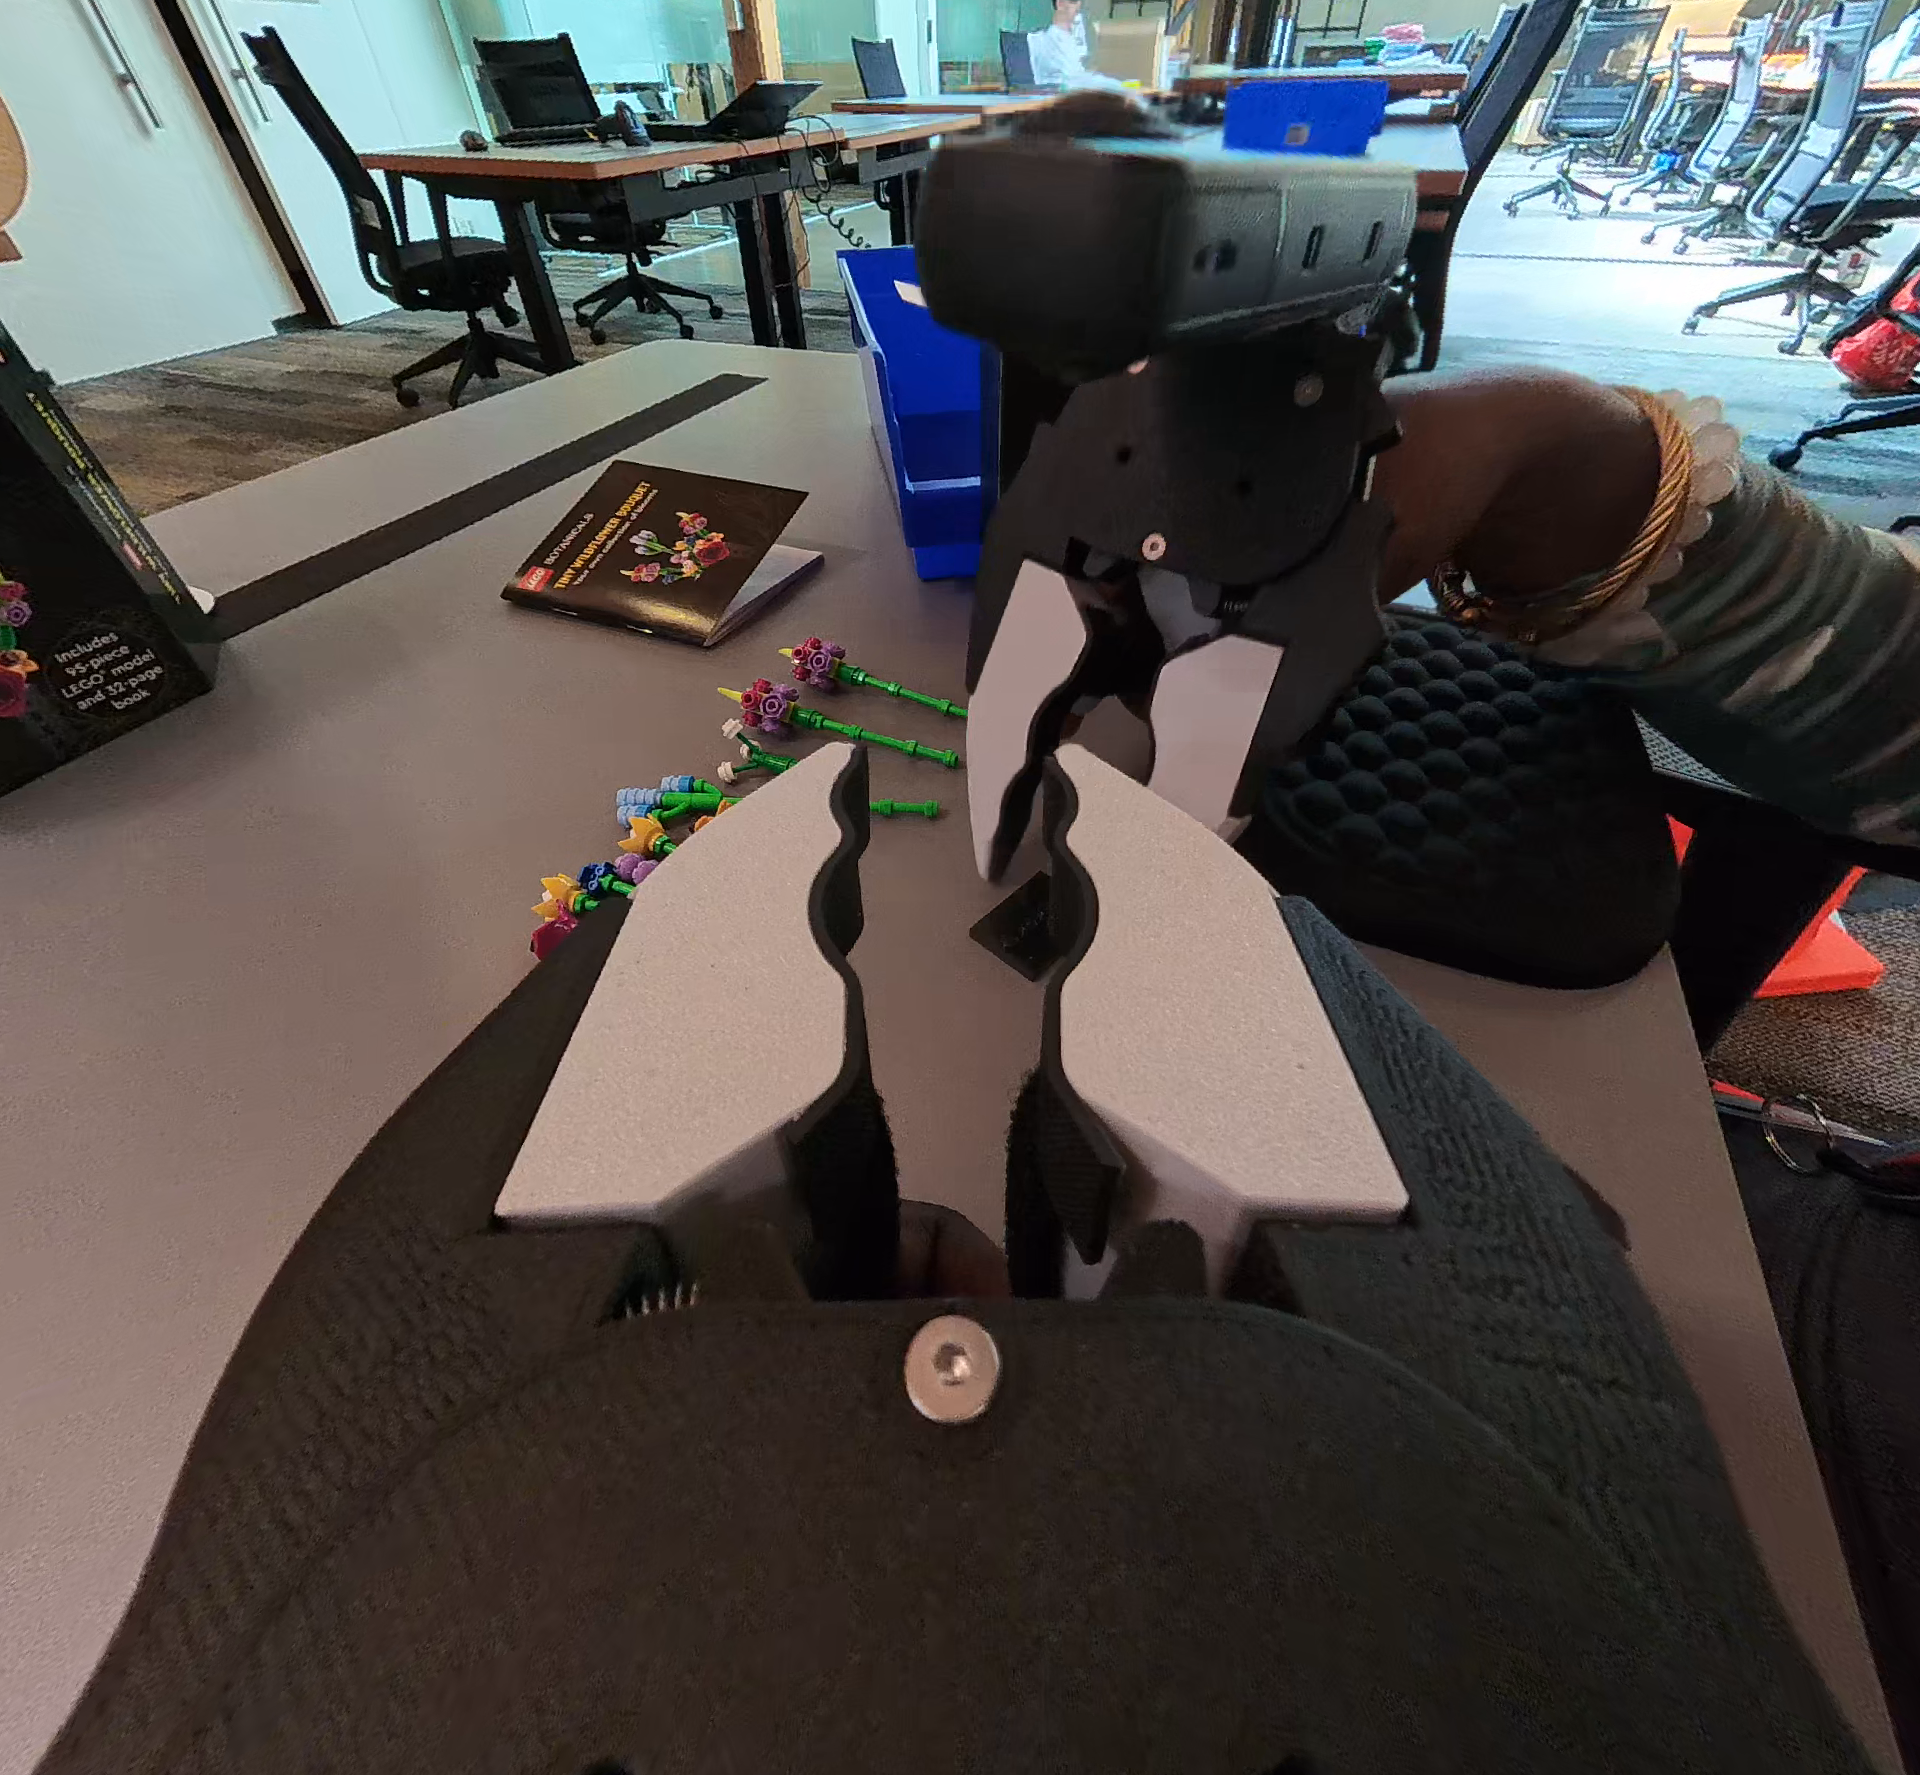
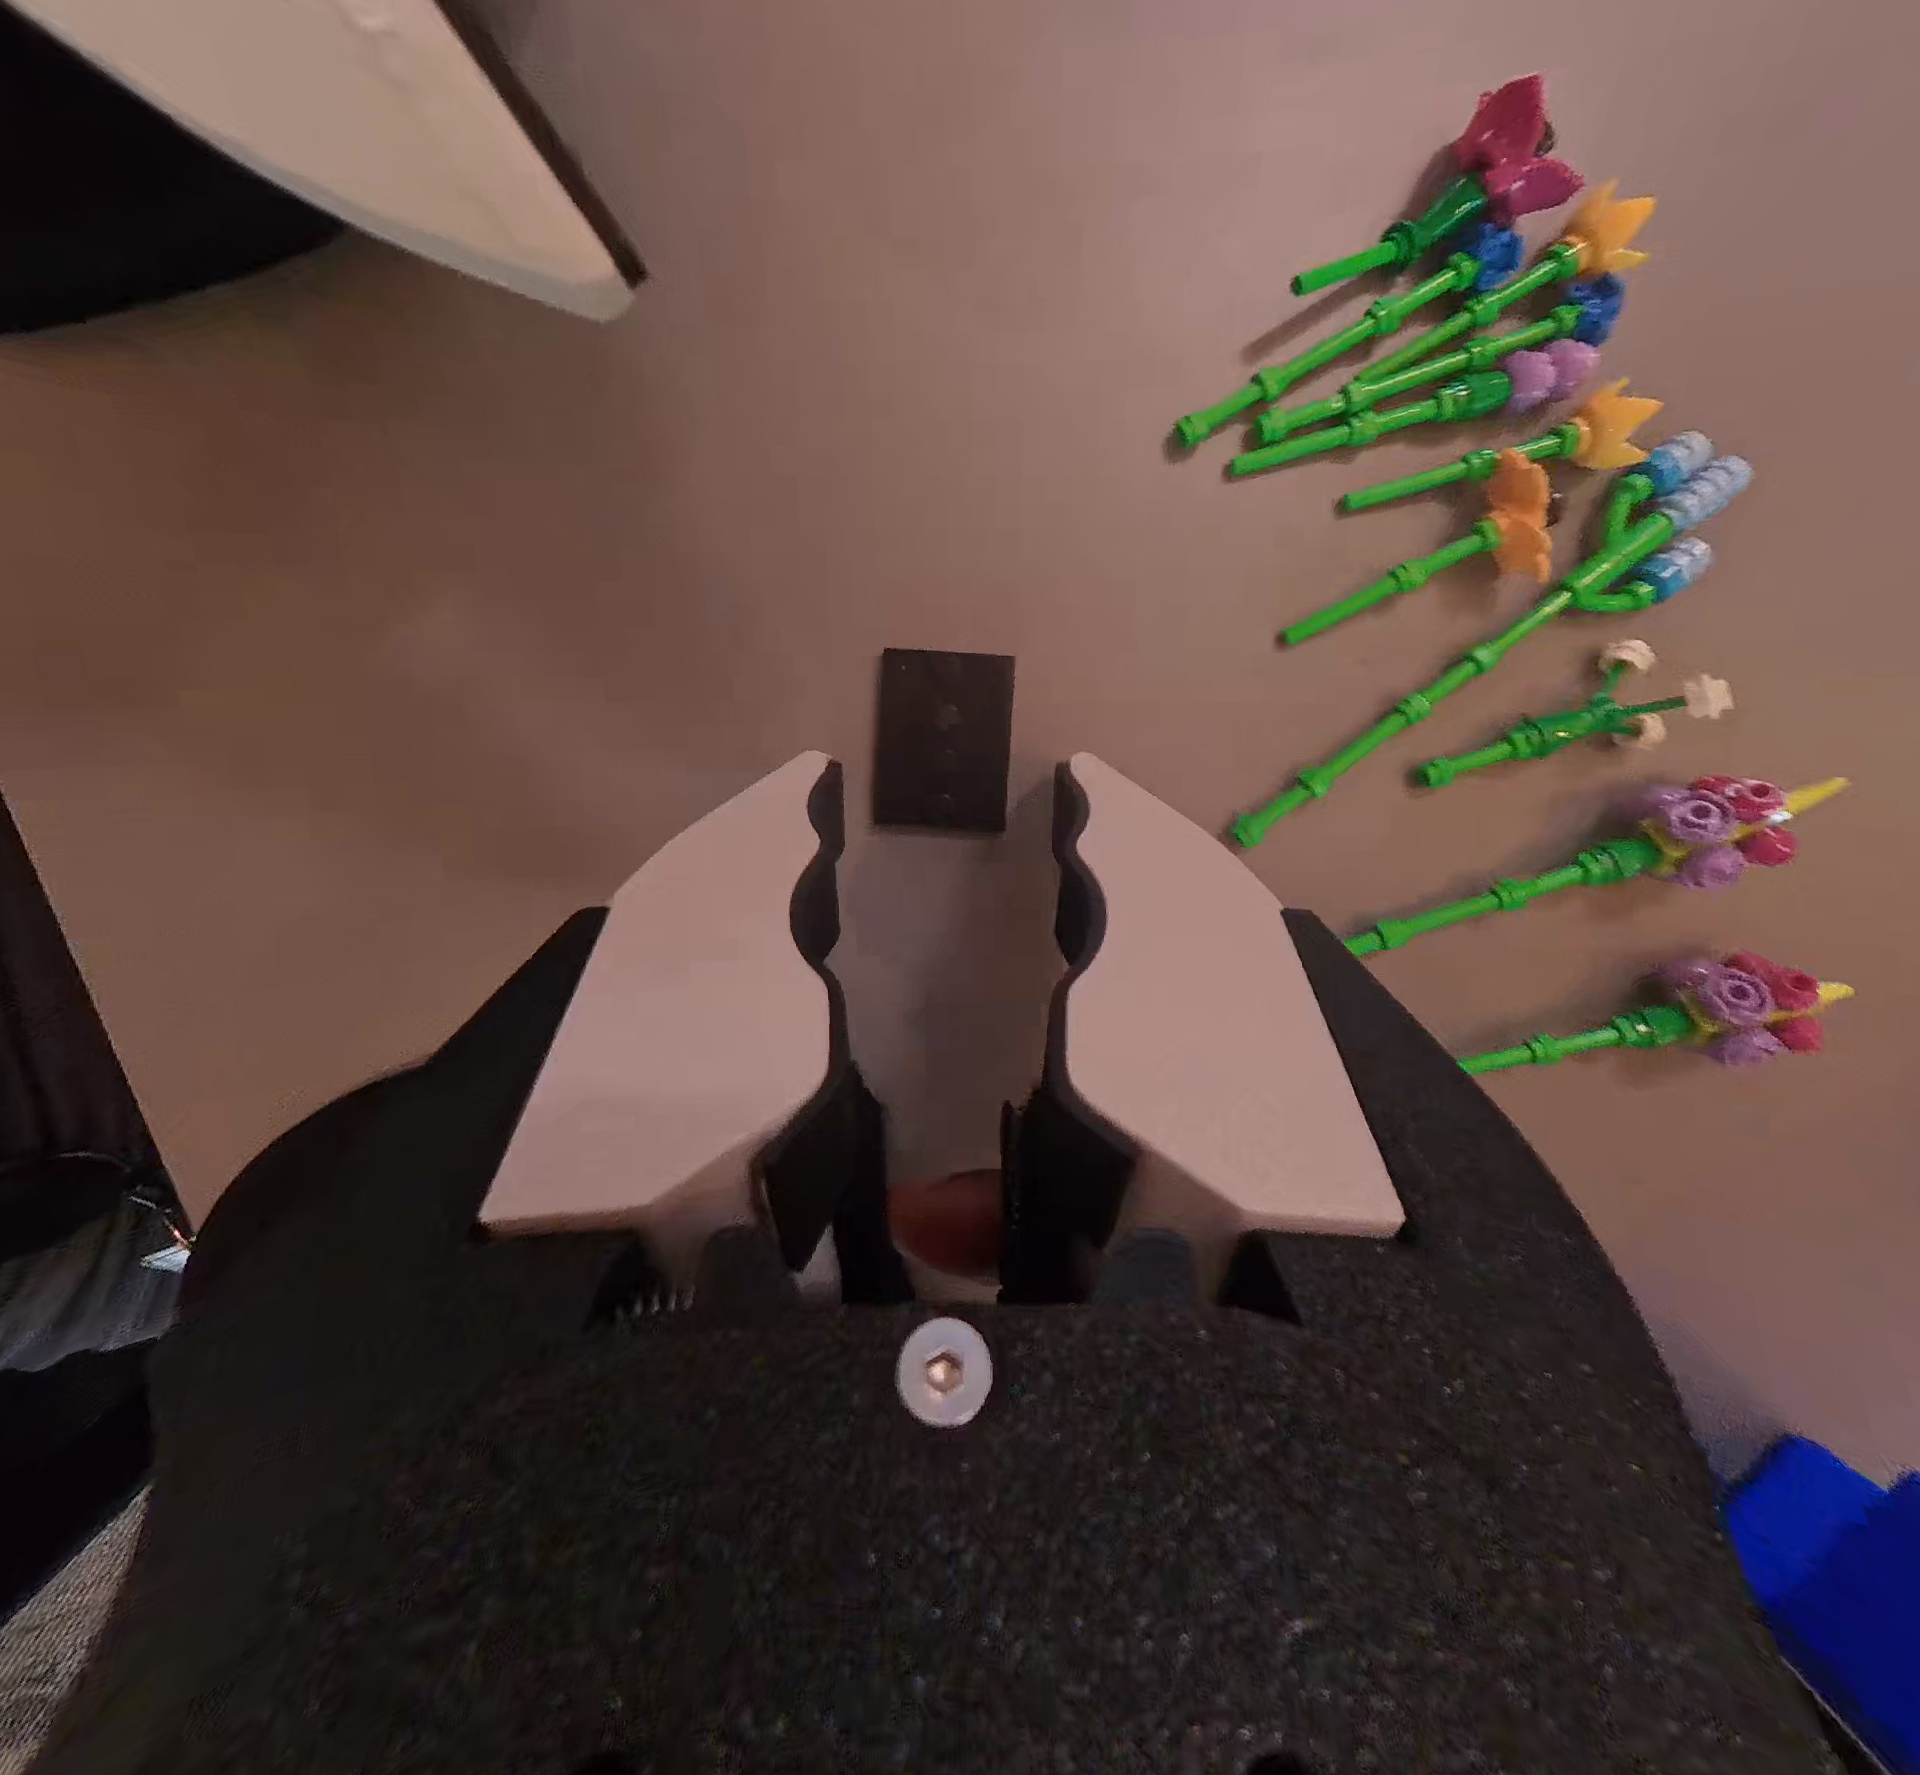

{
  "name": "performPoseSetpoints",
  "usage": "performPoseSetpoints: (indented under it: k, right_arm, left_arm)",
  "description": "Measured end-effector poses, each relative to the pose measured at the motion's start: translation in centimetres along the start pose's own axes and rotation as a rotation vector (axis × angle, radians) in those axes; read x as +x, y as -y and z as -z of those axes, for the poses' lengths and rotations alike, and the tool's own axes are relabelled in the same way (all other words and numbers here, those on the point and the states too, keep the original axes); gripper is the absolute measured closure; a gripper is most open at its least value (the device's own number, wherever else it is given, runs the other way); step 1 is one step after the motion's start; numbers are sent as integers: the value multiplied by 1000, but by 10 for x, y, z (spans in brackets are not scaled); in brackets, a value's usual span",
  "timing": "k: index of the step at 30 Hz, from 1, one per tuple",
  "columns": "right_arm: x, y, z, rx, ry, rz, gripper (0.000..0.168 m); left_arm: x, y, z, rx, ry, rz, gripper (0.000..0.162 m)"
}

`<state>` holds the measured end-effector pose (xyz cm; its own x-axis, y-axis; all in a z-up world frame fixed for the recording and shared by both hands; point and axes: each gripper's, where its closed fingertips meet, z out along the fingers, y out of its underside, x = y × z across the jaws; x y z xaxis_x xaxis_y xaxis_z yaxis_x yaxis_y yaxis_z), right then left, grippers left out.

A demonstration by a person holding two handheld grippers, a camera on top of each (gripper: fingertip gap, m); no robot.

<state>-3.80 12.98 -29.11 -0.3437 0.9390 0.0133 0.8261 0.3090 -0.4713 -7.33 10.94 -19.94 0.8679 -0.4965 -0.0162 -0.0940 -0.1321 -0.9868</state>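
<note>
My left gripper [image 1: 956,785] is open and empty, low over the grey table [image 1: 312,894]. A small flat black plate [image 1: 1013,930] lies on the table just past its right fingertip, which partly hides it. My right gripper [image 1: 1101,832], held by a hand, points down at the plate from the far side. In the right wrist view my right gripper [image 2: 948,775] is open and empty, with the black plate [image 2: 943,738] just beyond its tips. The left gripper's fingers [image 2: 312,63] show at top left. Several toy brick flowers [image 2: 1507,530] with green stems lie in a row; in the left wrist view the flowers [image 1: 790,717] are left of the grippers.
A booklet [image 1: 665,551] lies beyond the flowers. A blue bin [image 1: 925,437] stands behind the right gripper and shows in the right wrist view [image 2: 1829,1569]. A black product box [image 1: 83,603] stands at far left. A black cushion [image 1: 1455,790] sits at the table's right edge. Office desks and chairs are behind. One gripper's finger ends stand about 10 cm off the other's.
</note>
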Motion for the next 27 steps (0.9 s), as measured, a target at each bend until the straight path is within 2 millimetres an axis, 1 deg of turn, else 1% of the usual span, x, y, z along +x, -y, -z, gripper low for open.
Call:
performPoseSetpoints:
  k: [1, 2, 4, 9, 11, 12, 14, 15, 17, 19, 21, 23, 25, 27]
  right_arm:
    - [-2, -1, -3, -9, 10, 0, 130]
    - [-2, 2, -3, 11, 11, -7, 134]
    - [0, 2, -4, 9, 1, -14, 144]
    - [-1, 2, -2, 14, 17, 3, 144]
    - [1, 8, 5, 58, 10, -4, 144]
    - [1, 11, 12, 79, 5, -7, 144]
    - [4, 14, 35, 104, -49, -1, 144]
    - [7, 15, 50, 123, -96, 5, 144]
    - [13, 18, 86, 185, -189, 1, 144]
    - [25, 13, 126, 250, -309, -28, 144]
    - [45, -5, 162, 278, -456, -104, 144]
    - [62, -29, 190, 278, -562, -190, 144]
    - [72, -49, 205, 285, -597, -268, 144]
    - [82, -67, 211, 273, -620, -332, 144]
  left_arm:
    - [0, 0, 0, 0, 0, -1, 130]
    - [0, 0, 0, 0, 0, -1, 130]
    - [0, 0, 0, -3, 1, -2, 130]
    - [0, -1, 0, -4, 1, -4, 130]
    - [0, -1, 0, -2, 2, -2, 130]
    - [0, -1, 0, -3, 2, 0, 130]
    - [-1, -2, -1, -11, 5, -3, 130]
    - [-1, -3, -1, -17, 6, -6, 130]
    - [0, -4, -1, -23, 5, -9, 130]
    - [0, -4, -2, -26, 5, -10, 130]
    - [0, -5, -2, -31, 6, -10, 130]
    - [0, -5, -2, -35, 6, -12, 130]
    - [0, -5, -2, -35, 8, -13, 130]
    - [-1, -5, -2, -35, 8, -9, 130]
